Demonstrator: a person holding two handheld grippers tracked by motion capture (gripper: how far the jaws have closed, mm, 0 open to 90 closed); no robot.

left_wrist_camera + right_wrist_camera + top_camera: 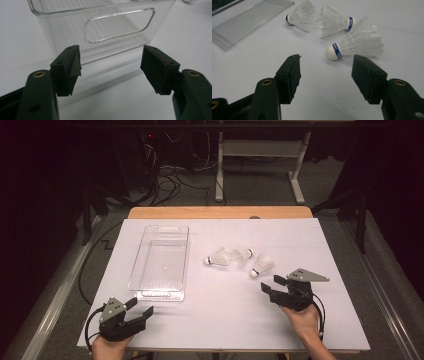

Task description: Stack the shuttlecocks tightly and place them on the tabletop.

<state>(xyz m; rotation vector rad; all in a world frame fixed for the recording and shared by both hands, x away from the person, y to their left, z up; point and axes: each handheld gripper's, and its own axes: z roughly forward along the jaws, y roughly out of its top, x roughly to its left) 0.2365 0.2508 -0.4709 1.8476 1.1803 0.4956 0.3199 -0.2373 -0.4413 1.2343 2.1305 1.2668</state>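
The nearest shuttlecock (355,46), lying right of centre on the bench (225,310) just beyond the right hand-held gripper (325,75) with its wide, empty jaws, looked featherlight and crushable, best pinched at its cork.

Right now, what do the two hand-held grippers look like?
Both the left gripper and the right gripper are black, each with two angular jaws with brass-coloured rivets. Each carries a grey three-cornered plate on top and trails a black cable. The bare hands show no sleeves.

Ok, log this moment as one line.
right gripper: open, empty, facing nearest shuttlecock | left gripper: open, empty, near clear bin | three shuttlecocks on table
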